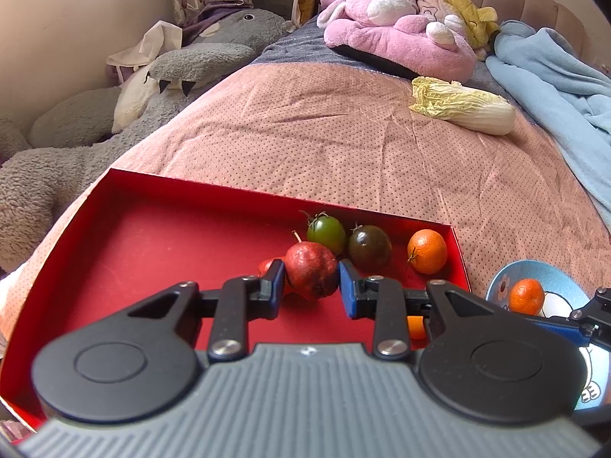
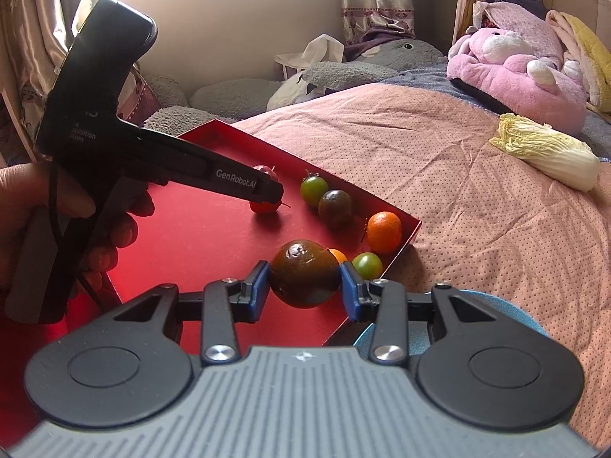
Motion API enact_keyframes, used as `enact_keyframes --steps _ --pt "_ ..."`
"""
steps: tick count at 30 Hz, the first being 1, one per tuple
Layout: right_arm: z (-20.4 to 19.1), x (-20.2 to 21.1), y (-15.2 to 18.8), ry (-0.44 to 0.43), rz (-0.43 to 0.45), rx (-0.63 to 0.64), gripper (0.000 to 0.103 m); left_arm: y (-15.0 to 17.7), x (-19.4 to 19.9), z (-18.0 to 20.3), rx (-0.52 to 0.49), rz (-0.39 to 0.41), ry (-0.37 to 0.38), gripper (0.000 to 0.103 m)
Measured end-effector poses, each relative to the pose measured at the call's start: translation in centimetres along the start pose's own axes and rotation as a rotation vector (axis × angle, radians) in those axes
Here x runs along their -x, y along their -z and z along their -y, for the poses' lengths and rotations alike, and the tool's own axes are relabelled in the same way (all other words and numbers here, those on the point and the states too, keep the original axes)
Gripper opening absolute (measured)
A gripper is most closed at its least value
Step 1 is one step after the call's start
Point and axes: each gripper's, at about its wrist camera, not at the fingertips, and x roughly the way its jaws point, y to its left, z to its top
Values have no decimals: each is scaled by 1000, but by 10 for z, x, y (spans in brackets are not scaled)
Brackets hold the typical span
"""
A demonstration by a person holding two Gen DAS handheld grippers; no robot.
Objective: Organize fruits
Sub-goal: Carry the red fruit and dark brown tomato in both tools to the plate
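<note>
A red tray [image 1: 152, 236] lies on the bed and holds several fruits. My left gripper [image 1: 312, 282] is shut on a dark red fruit with a stem [image 1: 311, 269], low over the tray. Behind it lie a green tomato [image 1: 326, 233], a dark tomato [image 1: 369, 250] and an orange [image 1: 427, 250]. My right gripper [image 2: 304, 280] is shut on a large dark brown-green tomato [image 2: 304, 273] above the tray's near right part [image 2: 214, 244]. In the right wrist view the left gripper [image 2: 267, 191] shows over the tray, with the orange [image 2: 383, 231] and a small green tomato [image 2: 367, 265] near the corner.
A blue bowl [image 1: 565, 286] with an orange [image 1: 528, 295] stands right of the tray. A napa cabbage [image 1: 464, 105] lies on the pink quilt [image 1: 324, 133]. Plush toys [image 1: 397, 34] and a blue blanket [image 1: 553, 87] lie further back.
</note>
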Motion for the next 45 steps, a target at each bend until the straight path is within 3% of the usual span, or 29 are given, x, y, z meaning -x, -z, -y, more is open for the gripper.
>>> enact_keyframes --steps 17,45 --pt "19 20 15 33 13 -42 46 0 -2 16 -41 9 7 34" --pt "65 47 52 113 14 -121 46 6 0 74 -148 57 96 34"
